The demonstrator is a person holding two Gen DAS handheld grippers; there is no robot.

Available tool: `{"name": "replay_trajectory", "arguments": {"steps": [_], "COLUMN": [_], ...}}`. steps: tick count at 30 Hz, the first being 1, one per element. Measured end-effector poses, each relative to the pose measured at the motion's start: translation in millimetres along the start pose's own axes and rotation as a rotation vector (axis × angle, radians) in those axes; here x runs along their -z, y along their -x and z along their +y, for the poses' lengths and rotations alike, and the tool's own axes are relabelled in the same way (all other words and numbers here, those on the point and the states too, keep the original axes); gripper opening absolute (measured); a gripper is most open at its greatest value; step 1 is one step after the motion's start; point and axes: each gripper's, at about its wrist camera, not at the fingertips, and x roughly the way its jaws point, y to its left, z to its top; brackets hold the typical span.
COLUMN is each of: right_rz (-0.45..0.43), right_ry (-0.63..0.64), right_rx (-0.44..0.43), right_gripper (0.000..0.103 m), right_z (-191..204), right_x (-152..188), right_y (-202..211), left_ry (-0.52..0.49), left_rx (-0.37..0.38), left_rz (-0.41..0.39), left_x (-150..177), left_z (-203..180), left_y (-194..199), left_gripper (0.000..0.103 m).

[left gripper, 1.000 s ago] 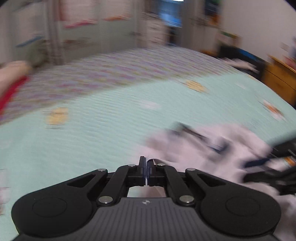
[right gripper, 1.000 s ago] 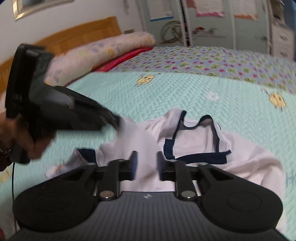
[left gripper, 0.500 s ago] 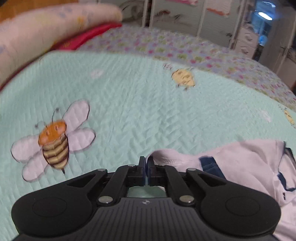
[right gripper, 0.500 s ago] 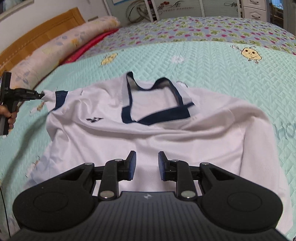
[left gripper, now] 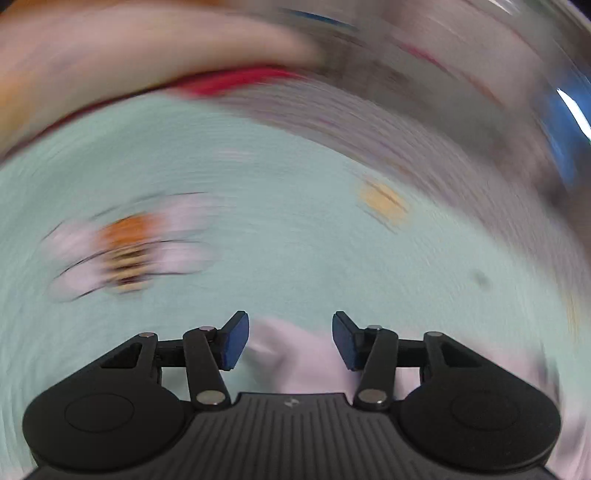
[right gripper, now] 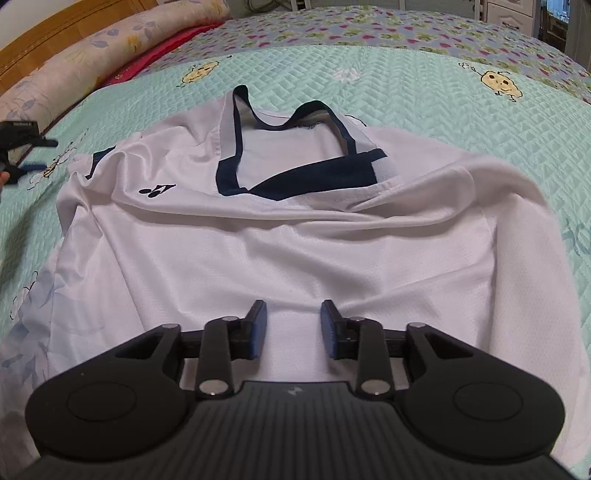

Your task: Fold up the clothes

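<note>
The right gripper (right gripper: 291,328) hangs low over the shirt with its jaws apart and nothing between them; the blue pads (right gripper: 259,328) sit just above the white cloth near the hem. Ahead of it and all around lies the quilt (right gripper: 424,92), mint green with a stitched pattern and small cartoon figures, giving way farther on to a flowered band; beyond that to the left runs a long pillow (right gripper: 110,40) against a wooden headboard (right gripper: 55,26). The shirt (right gripper: 258,251) is spread face up on the quilt straight in front of the right gripper, rumpled, with its navy collar (right gripper: 295,177) at the far end and a small dark logo (right gripper: 155,190) left of the collar; the left sleeve, edged in navy, reaches out to the far left. The left gripper (left gripper: 290,339) is also spread wide and empty; a corner of white cloth lies just below and between its pads, not pinched; its view is heavily blurred, showing only the quilt ahead and a smeared bee (left gripper: 129,247) to the left. In the right view the left gripper (right gripper: 33,155) shows at the far left edge, just beyond the sleeve tip and apart from it.
</note>
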Motion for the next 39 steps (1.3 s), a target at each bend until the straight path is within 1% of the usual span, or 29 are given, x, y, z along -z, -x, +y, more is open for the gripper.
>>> {"name": "replay_trajectory", "arguments": {"steps": [1, 2, 4, 6, 11, 13, 16, 17, 18, 19, 20, 21, 27, 29, 30, 32, 36, 38, 39], "right_rz": [-0.002, -0.002, -0.002, -0.002, -0.006, -0.008, -0.011, -0.012, -0.013, -0.014, -0.015, -0.016, -0.017, -0.016, -0.016, -0.015, -0.014, -0.014, -0.014], "right_ry": [0.005, 0.018, 0.048, 0.078, 0.071, 0.071, 0.071, 0.071, 0.071, 0.072, 0.072, 0.072, 0.075, 0.076, 0.076, 0.075, 0.069, 0.060, 0.055], "right_rx": [-0.002, 0.002, 0.012, 0.026, 0.012, 0.008, 0.004, 0.002, 0.000, -0.001, -0.003, -0.004, -0.016, -0.019, -0.019, -0.017, -0.013, -0.013, -0.012], "right_gripper": [0.047, 0.052, 0.056, 0.057, 0.057, 0.057, 0.058, 0.059, 0.060, 0.060, 0.060, 0.060, 0.060, 0.060, 0.060, 0.060, 0.061, 0.061, 0.061], "right_z": [2, 5, 11, 14, 10, 10, 10, 10, 10, 10, 10, 10, 8, 8, 8, 8, 9, 9, 8], "right_x": [0, 0, 0, 1, 4, 5, 6, 6, 6, 6, 7, 7, 7, 7, 7, 7, 7, 7, 7], "right_y": [-1, -2, -4, -3, -1, -1, -1, -1, -1, -1, -1, -1, -1, -1, -1, -2, -2, -2, -2], "left_ry": [-0.127, -0.201, -0.261, -0.252, -0.200, -0.168, -0.142, -0.133, -0.124, -0.107, -0.088, -0.070, 0.038, 0.102, 0.125, 0.136, 0.175, 0.147, 0.140], "left_rx": [0.032, 0.048, 0.061, 0.044, -0.025, -0.033, -0.033, -0.032, -0.030, -0.021, -0.012, -0.003, 0.051, 0.063, 0.058, 0.044, 0.026, 0.020, 0.005], "left_rz": [0.032, 0.057, 0.075, 0.076, 0.126, 0.146, 0.149, 0.149, 0.149, 0.136, 0.122, 0.109, 0.029, -0.027, -0.058, -0.091, -0.059, -0.040, -0.001], "left_x": [2, 7, 14, 15, 13, 12, 9, 8, 8, 7, 5, 4, -5, -16, -20, -27, -19, -2, 10], "left_z": [-30, -53, -84, -98, -100, -97, -96, -96, -96, -91, -85, -80, -47, -25, -13, 6, 42, 51, 55], "left_y": [-2, -8, -22, -38, -72, -79, -83, -85, -84, -79, -73, -68, -37, -15, -5, 12, 31, 34, 28], "left_gripper": [0.054, 0.054, 0.054, 0.054, 0.052, 0.047, 0.045, 0.042, 0.031, 0.024, 0.008, 0.001, 0.001, 0.001, 0.001, 0.001, 0.001, 0.001, 0.002]}}
